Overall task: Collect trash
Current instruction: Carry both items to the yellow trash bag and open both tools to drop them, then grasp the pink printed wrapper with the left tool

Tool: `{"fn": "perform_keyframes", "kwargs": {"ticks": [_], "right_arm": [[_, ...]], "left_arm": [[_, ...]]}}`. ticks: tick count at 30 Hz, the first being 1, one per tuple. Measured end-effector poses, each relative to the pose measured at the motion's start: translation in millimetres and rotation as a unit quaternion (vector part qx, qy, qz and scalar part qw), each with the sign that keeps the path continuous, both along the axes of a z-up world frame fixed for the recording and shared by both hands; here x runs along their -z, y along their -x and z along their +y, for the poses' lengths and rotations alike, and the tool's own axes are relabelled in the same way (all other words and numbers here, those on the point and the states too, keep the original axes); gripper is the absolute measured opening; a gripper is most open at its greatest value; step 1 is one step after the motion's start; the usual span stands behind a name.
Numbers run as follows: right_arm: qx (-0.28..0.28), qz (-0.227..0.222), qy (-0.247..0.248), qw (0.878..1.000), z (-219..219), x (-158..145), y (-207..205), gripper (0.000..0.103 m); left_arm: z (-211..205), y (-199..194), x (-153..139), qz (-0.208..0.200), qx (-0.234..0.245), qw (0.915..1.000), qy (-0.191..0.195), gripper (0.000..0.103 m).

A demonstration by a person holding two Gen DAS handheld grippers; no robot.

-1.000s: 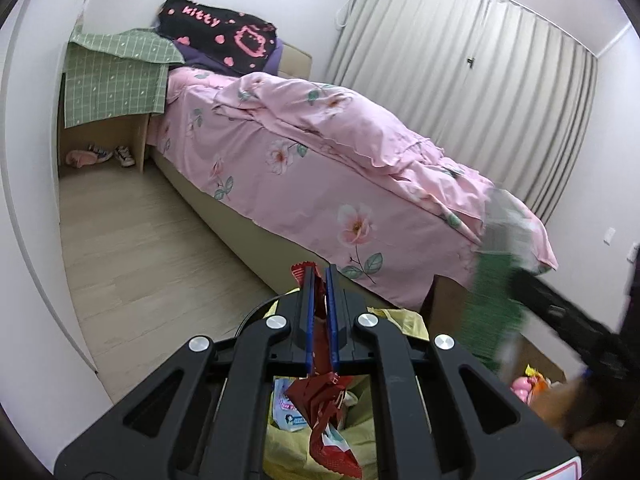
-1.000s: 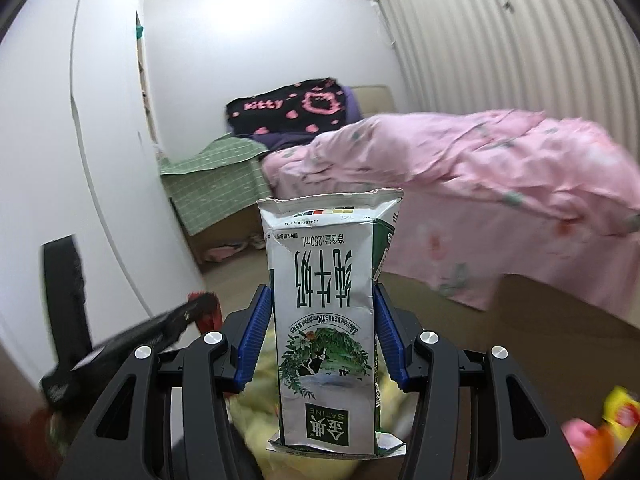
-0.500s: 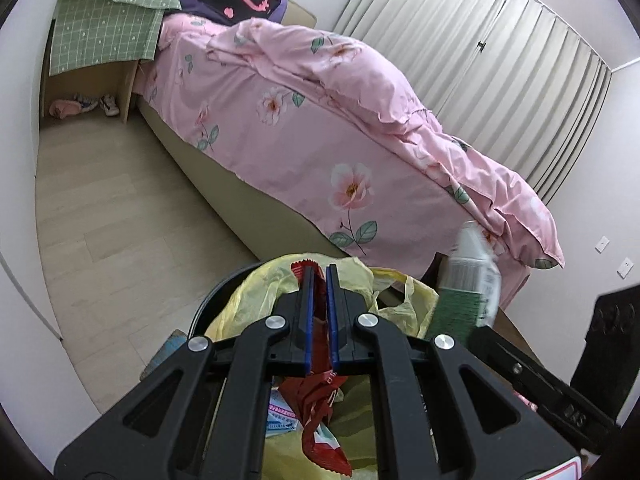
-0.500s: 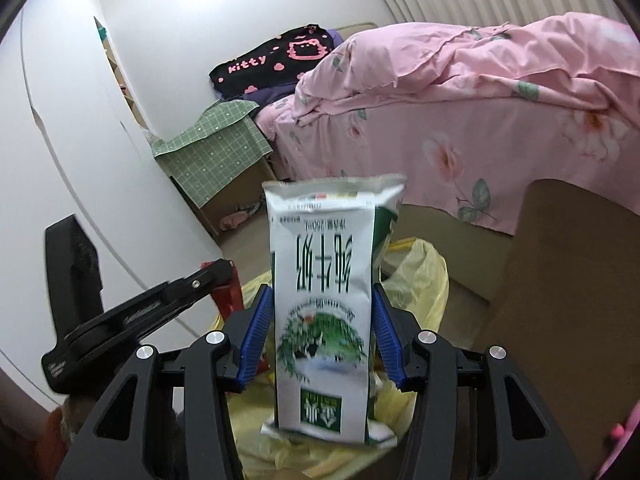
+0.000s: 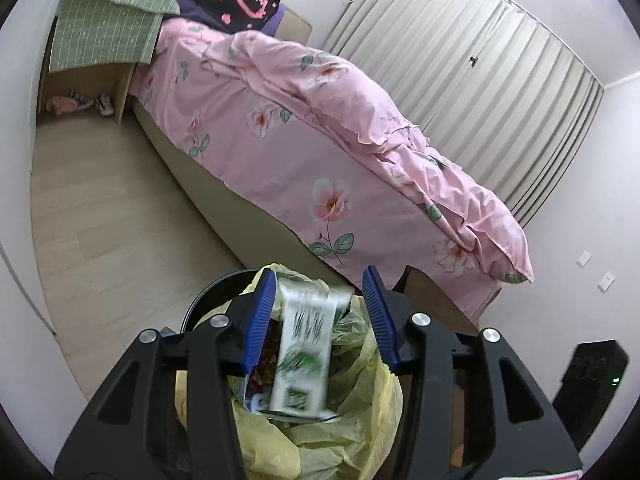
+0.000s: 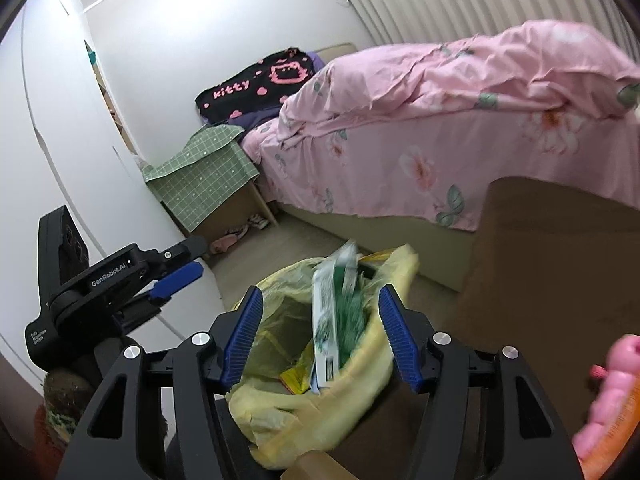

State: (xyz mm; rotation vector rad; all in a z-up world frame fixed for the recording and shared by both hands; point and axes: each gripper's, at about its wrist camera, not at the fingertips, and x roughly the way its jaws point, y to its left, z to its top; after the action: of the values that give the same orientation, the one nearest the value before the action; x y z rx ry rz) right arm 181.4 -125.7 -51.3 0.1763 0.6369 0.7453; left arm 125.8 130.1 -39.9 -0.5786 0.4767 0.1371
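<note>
A black bin lined with a yellow bag (image 5: 360, 412) stands on the floor by the bed; it also shows in the right wrist view (image 6: 360, 364). A green and white milk carton (image 5: 304, 352) is inside the bag, blurred; it also shows in the right wrist view (image 6: 336, 312). A red wrapper (image 5: 270, 354) lies in the bag beside it. My left gripper (image 5: 320, 316) is open and empty above the bag. My right gripper (image 6: 320, 332) is open and empty above the bag. The left gripper (image 6: 176, 268) also shows at the left of the right wrist view.
A bed with a pink floral duvet (image 5: 320, 132) runs along the right. A brown cardboard box (image 6: 560, 264) stands next to the bin. A green-covered bedside table (image 5: 100, 36) with shoes under it is at the far end. A pink toy (image 6: 612, 392) is at the right.
Both grippers have opened. The red wrapper has left my left gripper and the milk carton has left my right gripper; both are now in the yellow bag.
</note>
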Motion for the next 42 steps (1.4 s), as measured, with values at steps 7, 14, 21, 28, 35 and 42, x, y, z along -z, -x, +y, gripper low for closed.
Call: {"fn": "perform_keyframes", "kwargs": {"ticks": [7, 14, 21, 28, 35, 42], "right_arm": [[0.056, -0.056, 0.036, 0.996, -53.6, -31.8, 44.6, 0.057], [0.125, -0.098, 0.082, 0.984, -132.8, -54.0, 93.9, 0.057], [0.213, -0.099, 0.118, 0.965, -225.3, -52.8, 123.0, 0.057], [0.290, -0.091, 0.134, 0.943, -311.5, -43.0, 147.3, 0.057], [0.321, -0.070, 0.119, 0.937, -371.3, -21.9, 158.8, 0.057], [0.344, -0.029, 0.100, 0.933, -412.3, 5.3, 161.7, 0.057]], "left_arm": [[-41.4, 10.5, -17.3, -0.003, 0.031, 0.9991, -0.030, 0.048], [-123.8, 11.9, -32.4, -0.027, 0.135, 0.9881, -0.069, 0.052], [-219.2, 8.6, -29.6, -0.038, 0.283, 0.9529, -0.103, 0.053], [-315.5, -4.3, -21.1, -0.055, 0.405, 0.8970, -0.167, 0.059], [-427.1, -61.6, -24.6, -0.061, 0.520, 0.8168, -0.243, 0.059], [-501.0, -128.7, 6.0, -0.011, 0.604, 0.7324, -0.313, 0.059]]}}
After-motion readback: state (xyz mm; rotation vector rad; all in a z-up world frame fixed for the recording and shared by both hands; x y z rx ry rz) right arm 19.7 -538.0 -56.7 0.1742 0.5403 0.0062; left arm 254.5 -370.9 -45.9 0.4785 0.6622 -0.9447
